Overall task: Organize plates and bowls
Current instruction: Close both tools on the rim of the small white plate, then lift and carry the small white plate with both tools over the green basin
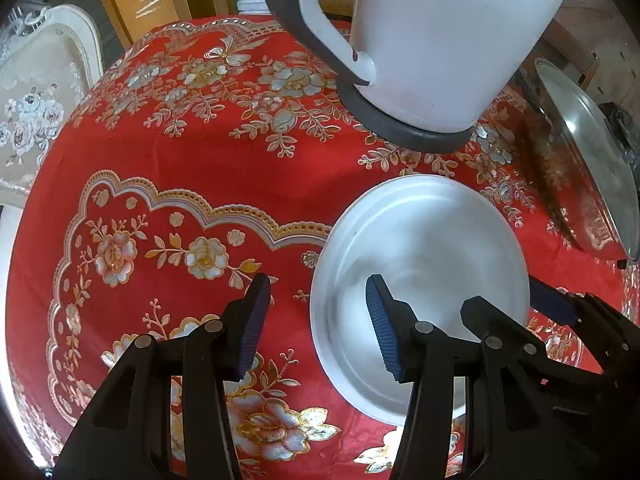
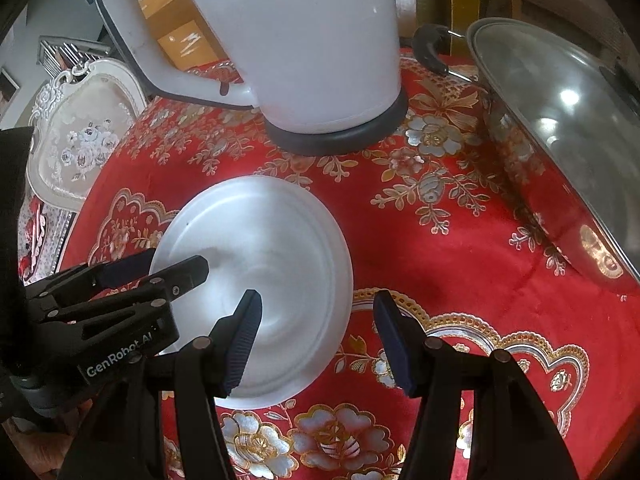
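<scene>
Your table wears a red cloth (image 1: 208, 168) with gold and silver flowers; a pale carved chair (image 1: 44, 92) stands behind it. The metal plate (image 1: 420, 256) lies in front of the white kettle (image 1: 444, 40), beside a lidded pan (image 2: 560, 128). Your left gripper (image 1: 318, 324) and right gripper (image 2: 318, 340) straddle opposite rims, jaws half open, holding nothing.

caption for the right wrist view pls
Open right gripper straddles the rim of a silver plate on a red floral tablecloth, white kettle behind.
</scene>
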`<state>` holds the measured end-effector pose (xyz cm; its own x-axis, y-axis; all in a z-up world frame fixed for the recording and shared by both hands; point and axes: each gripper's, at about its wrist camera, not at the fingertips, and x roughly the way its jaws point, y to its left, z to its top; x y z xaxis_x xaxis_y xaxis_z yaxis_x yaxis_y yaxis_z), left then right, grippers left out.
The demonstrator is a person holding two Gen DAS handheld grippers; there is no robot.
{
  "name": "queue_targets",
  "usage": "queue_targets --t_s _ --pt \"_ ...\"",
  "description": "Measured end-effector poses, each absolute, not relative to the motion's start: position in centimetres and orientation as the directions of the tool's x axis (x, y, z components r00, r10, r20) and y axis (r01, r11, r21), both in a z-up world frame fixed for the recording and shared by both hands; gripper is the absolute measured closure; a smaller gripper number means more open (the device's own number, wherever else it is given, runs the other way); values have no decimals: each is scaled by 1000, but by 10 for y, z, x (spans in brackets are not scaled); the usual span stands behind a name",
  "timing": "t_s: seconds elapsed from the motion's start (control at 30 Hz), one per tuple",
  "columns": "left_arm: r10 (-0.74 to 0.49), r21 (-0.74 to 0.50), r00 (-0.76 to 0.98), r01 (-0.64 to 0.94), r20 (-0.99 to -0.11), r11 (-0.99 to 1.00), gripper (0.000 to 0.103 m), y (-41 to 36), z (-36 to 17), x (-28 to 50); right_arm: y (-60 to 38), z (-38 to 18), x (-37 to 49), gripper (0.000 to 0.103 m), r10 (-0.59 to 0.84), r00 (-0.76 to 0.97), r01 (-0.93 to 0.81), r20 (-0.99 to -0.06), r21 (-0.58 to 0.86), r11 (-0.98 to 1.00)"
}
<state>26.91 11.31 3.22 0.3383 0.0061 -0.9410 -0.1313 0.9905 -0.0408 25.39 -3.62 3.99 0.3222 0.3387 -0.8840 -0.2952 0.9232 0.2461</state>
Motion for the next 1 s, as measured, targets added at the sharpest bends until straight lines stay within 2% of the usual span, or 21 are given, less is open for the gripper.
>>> queue_targets --t_s 0.07,0.17,0.2,0.23,0.4,0.6,1.0 --pt "7 -39 335 -133 -942 990 53 113 31 270 -36 40 253 45 339 324 -299 -883 244 923" --pt "-4 -44 327 -113 -945 993 53 110 29 269 -32 40 251 60 341 327 -311 -881 240 920" --pt "-4 -41 323 -111 -946 993 59 109 28 268 -31 40 249 65 340 331 -318 -880 235 919" --pt "-10 -45 316 -106 -949 993 74 108 27 268 -29 40 248 66 338 334 -323 -880 230 918" --pt "-7 -35 302 -88 -953 995 79 105 22 262 -28 44 243 66 334 352 -323 -874 221 920" --pt "-20 -53 311 -97 -950 994 79 108 26 258 -29 49 237 66 335 355 -324 -873 221 920" --pt "-63 -112 370 -112 -927 987 79 113 68 216 -31 75 198 63 351 410 -340 -842 216 915"
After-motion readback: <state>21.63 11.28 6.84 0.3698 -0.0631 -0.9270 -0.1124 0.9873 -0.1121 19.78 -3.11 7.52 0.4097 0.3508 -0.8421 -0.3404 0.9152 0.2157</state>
